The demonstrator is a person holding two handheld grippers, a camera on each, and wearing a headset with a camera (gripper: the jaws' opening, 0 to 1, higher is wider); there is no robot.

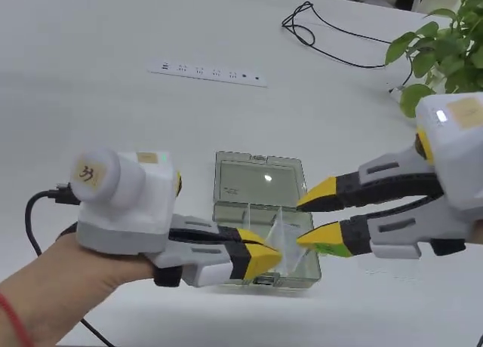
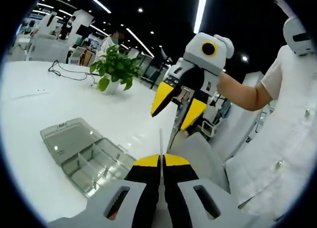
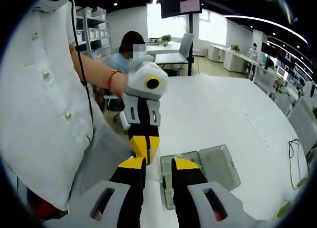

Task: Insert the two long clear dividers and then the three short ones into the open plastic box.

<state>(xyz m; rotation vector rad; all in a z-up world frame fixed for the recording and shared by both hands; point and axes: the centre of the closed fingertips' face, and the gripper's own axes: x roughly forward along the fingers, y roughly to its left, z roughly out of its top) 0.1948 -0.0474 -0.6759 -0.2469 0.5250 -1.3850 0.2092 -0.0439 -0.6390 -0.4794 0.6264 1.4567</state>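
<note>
The open clear plastic box [image 1: 226, 211] lies on the white table, its lid flat behind it and some clear dividers standing inside. My left gripper [image 1: 264, 258] is over the box's near edge, shut on a clear divider [image 1: 281, 235] that sticks up from its yellow tips. In the left gripper view that divider [image 2: 160, 141] shows edge-on as a thin line above the closed jaws [image 2: 161, 159], with the box [image 2: 74, 139] lower left. My right gripper [image 1: 309, 215] faces it from the right, open, jaws above and below the divider's far end. The right gripper view has the open jaws [image 3: 158, 164] near the left gripper's tips [image 3: 144, 149].
A white power strip [image 1: 207, 72] lies further back on the table. A black cable [image 1: 324, 39] loops at the back right beside a green plant [image 1: 445, 45]. A person [image 3: 130, 52] sits at a desk in the background.
</note>
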